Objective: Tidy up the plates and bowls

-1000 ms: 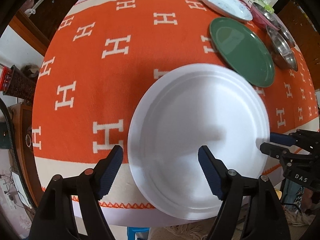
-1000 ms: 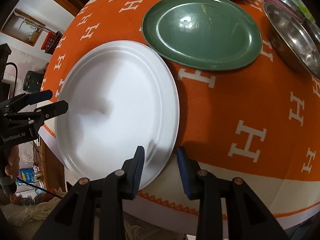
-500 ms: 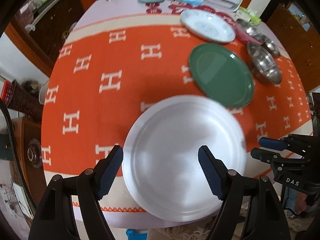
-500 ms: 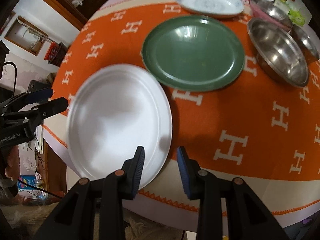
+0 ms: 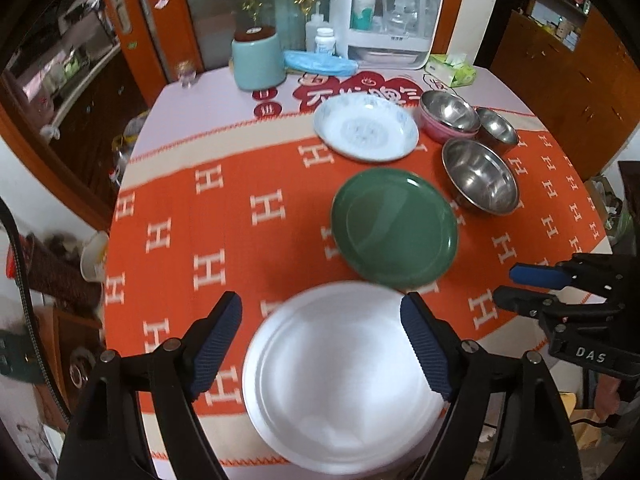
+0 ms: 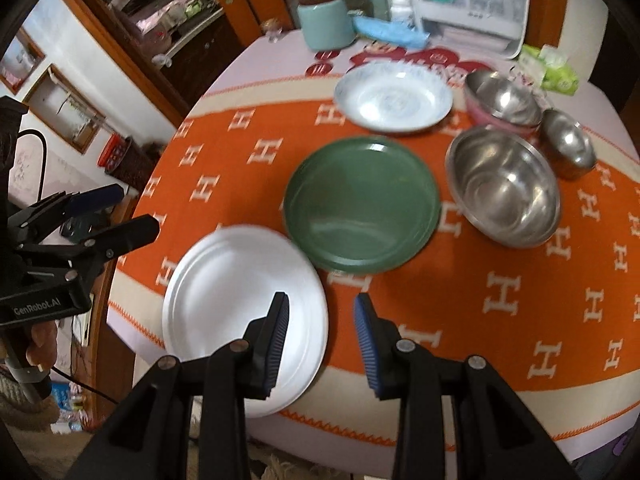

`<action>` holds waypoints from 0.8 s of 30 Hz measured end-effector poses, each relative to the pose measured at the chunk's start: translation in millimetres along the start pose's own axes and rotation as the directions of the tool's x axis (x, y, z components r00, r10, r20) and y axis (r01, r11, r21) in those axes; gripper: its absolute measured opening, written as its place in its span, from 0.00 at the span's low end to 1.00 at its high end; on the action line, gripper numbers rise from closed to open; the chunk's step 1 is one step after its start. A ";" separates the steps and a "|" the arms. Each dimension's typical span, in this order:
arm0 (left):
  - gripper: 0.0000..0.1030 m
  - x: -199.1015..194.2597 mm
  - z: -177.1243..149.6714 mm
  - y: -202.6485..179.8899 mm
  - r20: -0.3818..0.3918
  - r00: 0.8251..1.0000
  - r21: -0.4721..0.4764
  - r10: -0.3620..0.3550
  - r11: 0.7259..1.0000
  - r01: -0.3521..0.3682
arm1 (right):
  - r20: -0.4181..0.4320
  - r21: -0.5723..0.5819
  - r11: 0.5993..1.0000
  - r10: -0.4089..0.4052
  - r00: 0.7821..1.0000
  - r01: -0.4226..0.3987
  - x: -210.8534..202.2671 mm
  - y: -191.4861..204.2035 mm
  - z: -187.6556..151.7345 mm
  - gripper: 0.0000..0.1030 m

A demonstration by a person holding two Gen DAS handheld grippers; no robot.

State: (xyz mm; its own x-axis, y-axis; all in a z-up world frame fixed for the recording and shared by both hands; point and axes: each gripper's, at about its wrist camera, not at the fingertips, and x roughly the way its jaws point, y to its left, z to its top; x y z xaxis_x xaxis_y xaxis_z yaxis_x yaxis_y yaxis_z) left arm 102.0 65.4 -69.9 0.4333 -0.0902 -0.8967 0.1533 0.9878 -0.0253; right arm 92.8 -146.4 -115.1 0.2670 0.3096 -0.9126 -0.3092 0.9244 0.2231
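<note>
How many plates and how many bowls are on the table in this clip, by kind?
Plates: 3, namely white plate, green plate, patterned plate.
Bowls: 4, namely large steel bowl, small steel bowl, steel bowl nested in pink bowl.
Total: 7.

White "H" letters cover the orange tablecloth; right tongs read "DAS", left tongs "GenRobot.AI".

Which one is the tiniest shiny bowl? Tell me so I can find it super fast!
Start at the orange tablecloth with white H letters and find the round green plate in its middle. Beside that plate sits a big steel bowl, and just past it, toward the table's far edge, stands the small steel bowl. It is the smallest metal bowl, standing alone, unlike the steel bowl nested in the pink bowl.
</note>
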 end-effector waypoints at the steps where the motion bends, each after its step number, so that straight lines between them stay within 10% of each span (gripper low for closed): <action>1: 0.78 0.8 4.4 -0.9 0.004 1.000 0.005 0.002 1.000 -0.002 | 0.008 0.006 1.000 -0.010 1.000 0.010 -2.4 -3.7 3.6 0.33; 24: 0.78 162.0 81.5 -9.8 -0.155 0.987 0.007 -0.033 0.999 0.035 | -0.078 0.323 0.944 -0.045 0.996 0.068 89.5 -97.2 47.0 0.33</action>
State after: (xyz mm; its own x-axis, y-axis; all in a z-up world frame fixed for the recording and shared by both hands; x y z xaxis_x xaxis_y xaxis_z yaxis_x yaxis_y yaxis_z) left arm 243.0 30.7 -178.9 0.2850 -0.1023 -0.9531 0.1743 0.9832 -0.0534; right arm 189.6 -198.1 -202.3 0.2089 0.2491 -0.9457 0.0209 0.9657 0.2590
